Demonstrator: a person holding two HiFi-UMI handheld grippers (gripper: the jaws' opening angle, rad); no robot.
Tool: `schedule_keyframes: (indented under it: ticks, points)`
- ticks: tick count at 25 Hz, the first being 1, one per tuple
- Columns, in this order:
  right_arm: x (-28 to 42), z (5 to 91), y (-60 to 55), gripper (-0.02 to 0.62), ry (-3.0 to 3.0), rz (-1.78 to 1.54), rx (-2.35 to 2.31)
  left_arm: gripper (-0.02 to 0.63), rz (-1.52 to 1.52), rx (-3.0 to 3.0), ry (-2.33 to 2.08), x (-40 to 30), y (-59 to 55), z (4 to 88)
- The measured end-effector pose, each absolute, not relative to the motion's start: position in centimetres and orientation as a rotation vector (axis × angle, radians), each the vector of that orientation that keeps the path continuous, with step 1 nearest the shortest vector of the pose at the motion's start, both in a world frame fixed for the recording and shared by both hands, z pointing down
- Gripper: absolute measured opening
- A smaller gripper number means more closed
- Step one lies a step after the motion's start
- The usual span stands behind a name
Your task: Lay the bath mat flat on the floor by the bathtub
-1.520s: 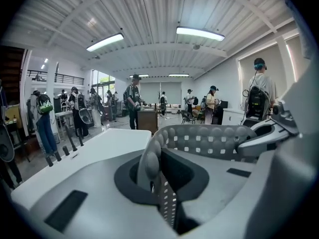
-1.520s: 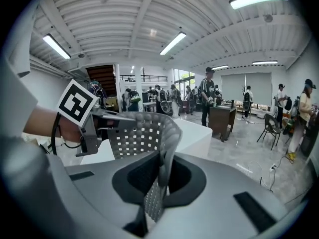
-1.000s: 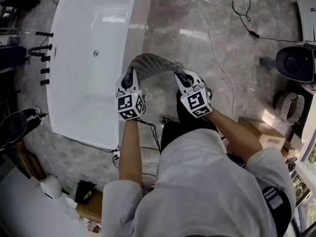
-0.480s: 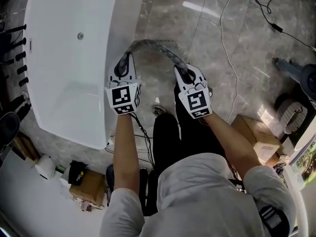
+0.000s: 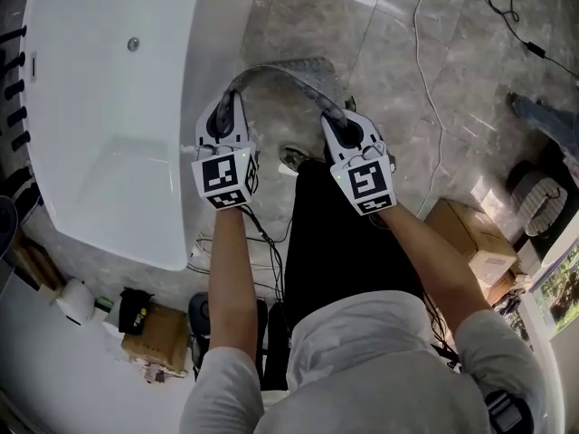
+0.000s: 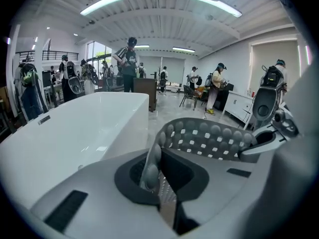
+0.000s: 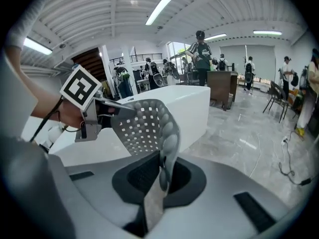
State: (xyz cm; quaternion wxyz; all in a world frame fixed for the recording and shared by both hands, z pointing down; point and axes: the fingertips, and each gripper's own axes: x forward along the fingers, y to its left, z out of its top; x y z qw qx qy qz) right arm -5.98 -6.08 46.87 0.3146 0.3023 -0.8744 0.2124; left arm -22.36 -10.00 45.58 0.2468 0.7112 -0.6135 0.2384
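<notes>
Both arms reach downward, left hand-held gripper and right hand-held gripper clamped on bath mat ends

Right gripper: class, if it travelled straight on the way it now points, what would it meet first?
Apart from the bath mat it is shut on, the right gripper, angled forward and down, would probably reach the marble floor beside the bathtub; depth is uncertain.
</notes>
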Motion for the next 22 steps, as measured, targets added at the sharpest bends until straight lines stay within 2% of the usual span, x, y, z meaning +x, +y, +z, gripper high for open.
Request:
schedule_keyframes:
  ticks: [12, 22]
  points:
    - [-10.6, 45.3, 6.7, 0.023, -2.292, 0.820, 0.624, 0.028, 0.802, 1.849, -1.652, -27.0, 1.3, 44.7]
    - [-9.7, 53.8, 4.1, 0.023, -2.201, 0.812, 0.707, 0.028, 0.852, 1.787, -1.648, -27.5, -0.1, 52.8]
